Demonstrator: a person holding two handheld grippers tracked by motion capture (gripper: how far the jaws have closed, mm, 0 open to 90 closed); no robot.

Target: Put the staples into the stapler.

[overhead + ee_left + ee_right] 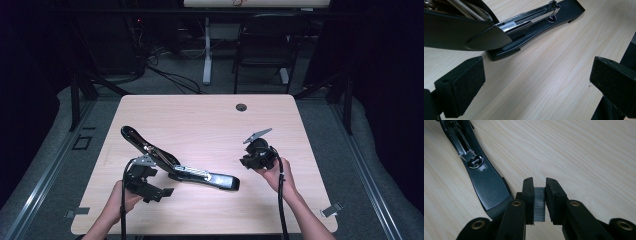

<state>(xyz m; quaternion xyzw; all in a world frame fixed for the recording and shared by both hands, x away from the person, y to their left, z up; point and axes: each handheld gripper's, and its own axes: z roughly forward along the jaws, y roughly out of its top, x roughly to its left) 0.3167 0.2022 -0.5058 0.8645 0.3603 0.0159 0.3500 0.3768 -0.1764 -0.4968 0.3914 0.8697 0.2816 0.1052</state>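
Observation:
A long black stapler (190,172) lies open on the wooden table (210,125), its top arm raised toward the back left and its base pointing right. In the left gripper view the lifted arm (461,32) hangs over the metal staple channel (534,15). My left gripper (159,177) stands wide open just in front of the stapler's hinge end, with bare table between its pads (461,87). My right gripper (539,185) is shut on a grey strip of staples (539,203), close beside the tip of the stapler's base (486,182).
A round cable hole (241,107) sits near the table's far edge. Beyond the table stand a dark chair (265,40) and a white desk leg (206,50). Bare tabletop spreads behind and to the right of the stapler.

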